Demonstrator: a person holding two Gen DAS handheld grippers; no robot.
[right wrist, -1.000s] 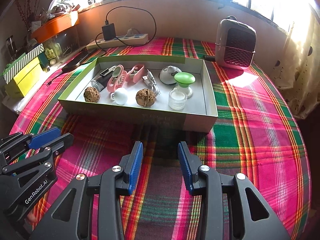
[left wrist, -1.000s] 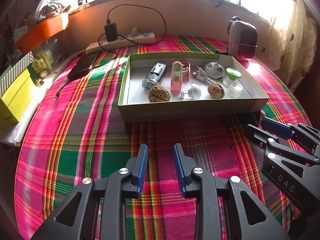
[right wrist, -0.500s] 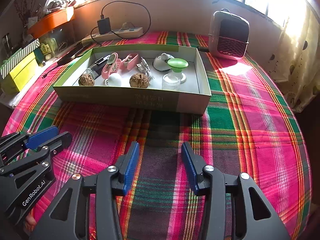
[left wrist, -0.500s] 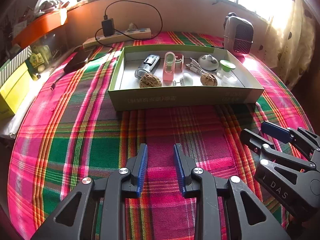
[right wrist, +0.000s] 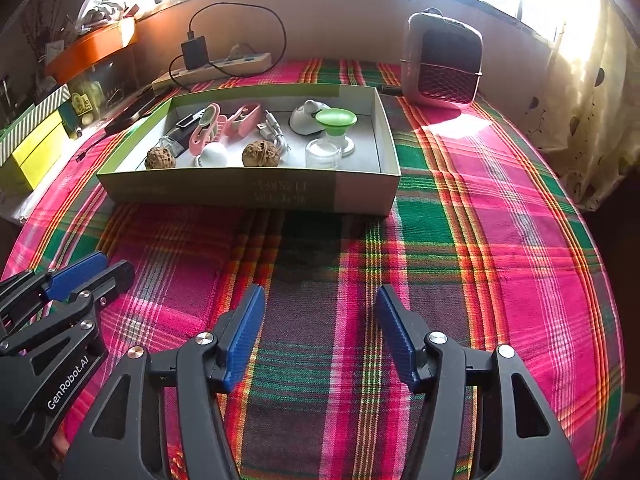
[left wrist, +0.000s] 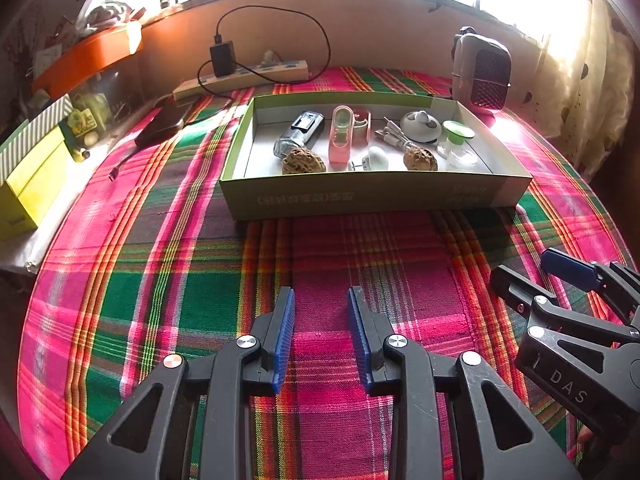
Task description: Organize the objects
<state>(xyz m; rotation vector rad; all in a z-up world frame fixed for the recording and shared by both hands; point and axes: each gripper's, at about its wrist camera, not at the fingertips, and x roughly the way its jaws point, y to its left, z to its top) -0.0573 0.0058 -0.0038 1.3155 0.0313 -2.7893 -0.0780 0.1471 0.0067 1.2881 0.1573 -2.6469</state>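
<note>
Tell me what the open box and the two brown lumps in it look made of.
Box: likely cardboard, matte green outside, pale inside, thin folded walls. Brown lumps: probably walnut shells, dull, hard and deeply wrinkled; blur leaves it uncertain.

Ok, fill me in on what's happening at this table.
A person holds two grippers above the plaid cloth, short of the shallow box. Neither holds anything: the left gripper is partly open and opening slightly, the right gripper is opening wide. Two walnuts, a green-capped bottle and other small items lie in the box.
</note>
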